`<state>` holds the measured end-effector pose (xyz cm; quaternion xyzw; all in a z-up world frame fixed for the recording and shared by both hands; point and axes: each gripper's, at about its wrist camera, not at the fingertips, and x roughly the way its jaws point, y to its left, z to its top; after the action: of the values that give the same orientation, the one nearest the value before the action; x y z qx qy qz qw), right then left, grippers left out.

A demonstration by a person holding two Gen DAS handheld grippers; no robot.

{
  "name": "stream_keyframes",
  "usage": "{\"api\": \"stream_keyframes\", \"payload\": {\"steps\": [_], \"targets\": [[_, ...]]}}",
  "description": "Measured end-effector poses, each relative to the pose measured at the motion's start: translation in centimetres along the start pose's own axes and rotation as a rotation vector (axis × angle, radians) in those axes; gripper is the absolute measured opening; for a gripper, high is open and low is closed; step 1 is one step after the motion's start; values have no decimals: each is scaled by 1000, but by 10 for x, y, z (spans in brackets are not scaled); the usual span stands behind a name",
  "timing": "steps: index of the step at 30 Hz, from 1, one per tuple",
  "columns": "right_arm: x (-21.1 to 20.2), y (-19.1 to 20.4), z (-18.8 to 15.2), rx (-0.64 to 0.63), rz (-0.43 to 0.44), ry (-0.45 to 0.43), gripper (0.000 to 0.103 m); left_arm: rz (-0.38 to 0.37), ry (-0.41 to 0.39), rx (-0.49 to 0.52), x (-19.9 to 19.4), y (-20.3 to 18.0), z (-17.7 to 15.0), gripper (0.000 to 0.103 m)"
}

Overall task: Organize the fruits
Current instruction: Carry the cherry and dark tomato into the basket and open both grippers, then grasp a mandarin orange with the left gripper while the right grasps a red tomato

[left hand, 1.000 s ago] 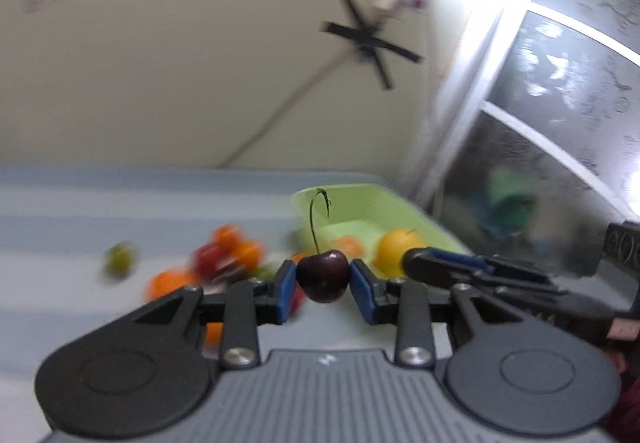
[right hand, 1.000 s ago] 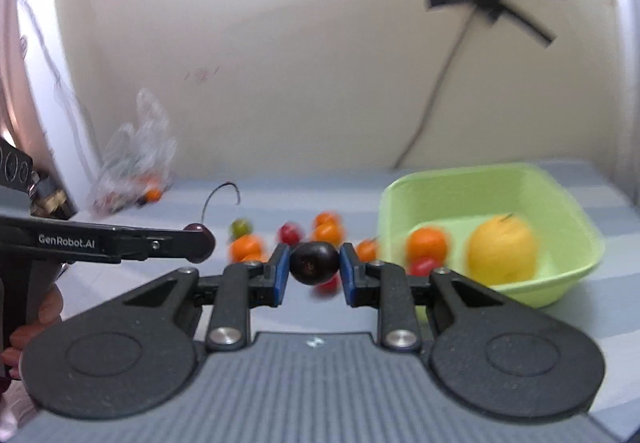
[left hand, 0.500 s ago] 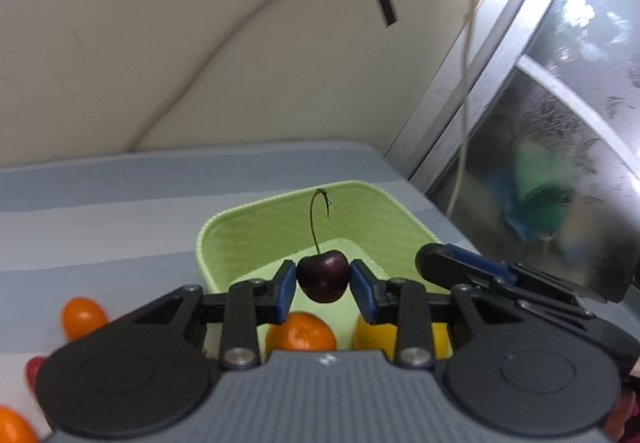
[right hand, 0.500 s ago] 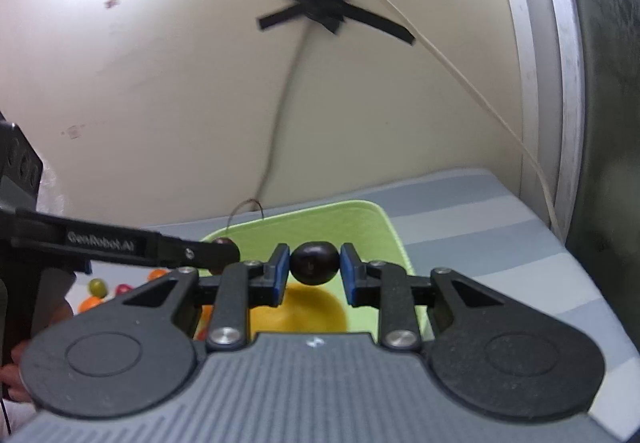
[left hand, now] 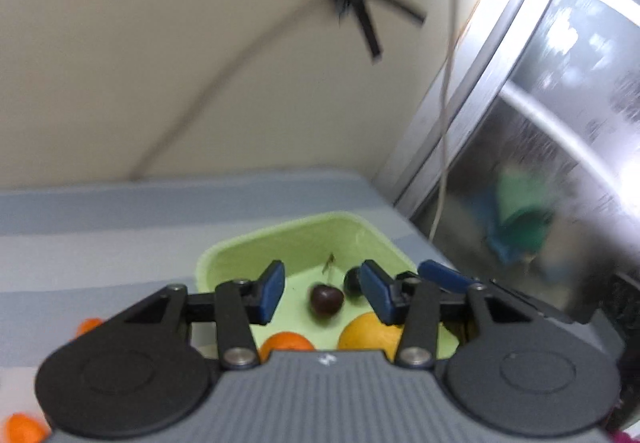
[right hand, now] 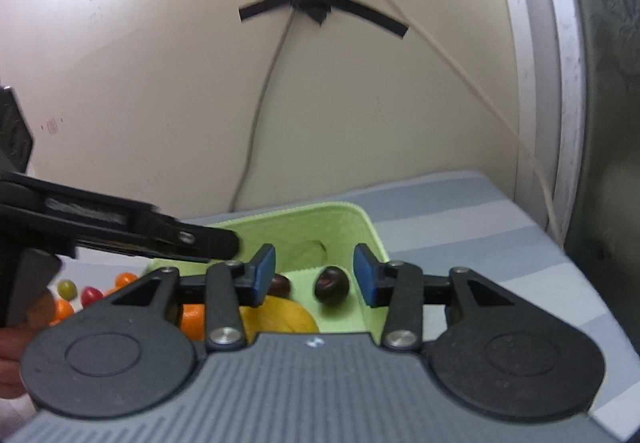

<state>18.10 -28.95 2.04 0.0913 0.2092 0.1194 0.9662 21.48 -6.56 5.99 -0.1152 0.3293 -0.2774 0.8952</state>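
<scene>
Two dark red, glossy round cherries lie on the floor of the pale green plastic basin (left hand: pixel 224 255): the stemmed cherry (left hand: pixel 327 299) sits toward the middle with its thin stalk pointing up, and the stemless cherry (right hand: pixel 330 286) rests nearer the basin's far right wall, the two close but apart. Beside them, toward the near edge of the basin, lie a large yellow-orange citrus fruit (left hand: pixel 368 331) and a small orange mandarin (left hand: pixel 286 343). Both tongs hover above the basin with nothing between their blue pads: the left gripper (left hand: pixel 323 293) and the right gripper (right hand: pixel 315 275) each stand wide open, jaws well clear of the fruit below. More small loose fruits (right hand: pixel 86 293), orange, red and green, wait on the striped grey-blue bench (right hand: pixel 460 211) off the basin's left side. These look light, smooth and soft-skinned, likely to roll or squirt out if pinched off-centre and to bruise under a hard squeeze, so a gentle grip across the widest part seems best.
</scene>
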Motion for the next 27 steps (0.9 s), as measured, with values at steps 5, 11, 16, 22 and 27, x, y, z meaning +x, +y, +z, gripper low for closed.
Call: {"api": "stream_keyframes", "payload": {"steps": [5,11,16,22,27], "targets": [[-48,23,7,-24,75,-104,45,93,-140,-17,-105,30,-17,43],[-90,80,-13,-133,226,-102,41,275,-114,-67,-167,63,-74,43],[-76,120,-43,-216,245,26,36,259,-30,-134,-147,78,-104,43],[-43,147,-53,-332,189,129,35,229,9,-152,-109,82,-105,48],[-20,155,-62,-417,152,190,35,220,9,-161,-91,84,-103,54]]}}
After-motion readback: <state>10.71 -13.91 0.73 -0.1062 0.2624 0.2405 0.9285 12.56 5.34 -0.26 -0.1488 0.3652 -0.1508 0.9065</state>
